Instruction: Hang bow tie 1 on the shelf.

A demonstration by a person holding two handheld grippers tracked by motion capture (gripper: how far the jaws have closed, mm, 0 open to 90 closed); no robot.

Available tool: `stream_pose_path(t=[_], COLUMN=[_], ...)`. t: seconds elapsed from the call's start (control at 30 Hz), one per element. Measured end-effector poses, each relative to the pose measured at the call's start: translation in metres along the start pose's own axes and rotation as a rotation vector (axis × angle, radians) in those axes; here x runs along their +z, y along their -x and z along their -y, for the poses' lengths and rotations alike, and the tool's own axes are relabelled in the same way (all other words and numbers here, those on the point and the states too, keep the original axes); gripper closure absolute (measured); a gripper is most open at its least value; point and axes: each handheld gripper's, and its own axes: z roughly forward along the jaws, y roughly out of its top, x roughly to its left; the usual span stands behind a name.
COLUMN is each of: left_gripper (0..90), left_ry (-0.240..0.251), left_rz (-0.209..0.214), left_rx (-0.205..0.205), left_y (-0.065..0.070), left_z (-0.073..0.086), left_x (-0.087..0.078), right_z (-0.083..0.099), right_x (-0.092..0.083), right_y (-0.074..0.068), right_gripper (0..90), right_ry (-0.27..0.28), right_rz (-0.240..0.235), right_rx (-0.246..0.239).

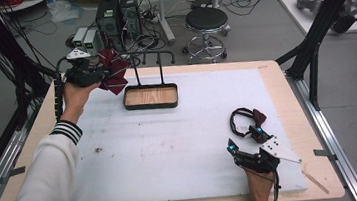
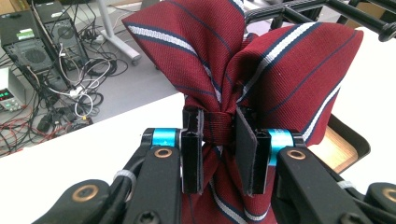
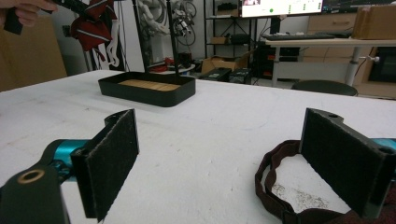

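1. The left gripper (image 1: 94,75) was held up above the far left corner of the worktop (image 1: 171,141), its jaws clenched on the knot of a dark red striped bow tie (image 2: 224,126)
2. In the left gripper view the black pads (image 2: 192,154) pressed on either side of the tie's narrow middle band, with the two wings of cloth spreading upward above them and more cloth hanging below
3. The bow tie (image 1: 111,72) sat in the air just left of a black stand (image 1: 151,96), whose tray had a wooden floor and two thin uprights rising from its back edge; the tie was close to the left upright, though contact could not be judged
4. The right gripper (image 1: 245,141) rested low near the front right of the worktop, its jaws released and standing wide apart with nothing between the pads
5. A second bow tie with a dark looped strap (image 1: 241,121) lay flat on the white surface just beyond the right gripper; in the right gripper view its strap (image 3: 275,186) curled beside the right-hand pad
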Motion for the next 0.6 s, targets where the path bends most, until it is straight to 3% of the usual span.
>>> stream_pose_path(t=[0.13,0.43,0.6], left_gripper=[66.8,64.5,51.3], left_ry=[-0.001,-0.002,0.003], left_rz=[-0.009,-0.015,-0.017], left_rx=[-0.009,-0.015,-0.014], left_y=[-0.0010,-0.0029,-0.0036], left_z=[0.0002,0.0017,0.0015], left_x=[0.0002,-0.0012,-0.0039], right_z=[0.0000,0.0000,0.0000], right_x=[0.0000,0.0001,0.0000], right_y=[-0.0001,-0.0002,-0.0001], right_gripper=[11.1,11.1,11.1], right_ry=[-0.002,-0.002,-0.002], right_rz=[0.001,0.001,0.001], right_rx=[0.002,0.002,0.002])
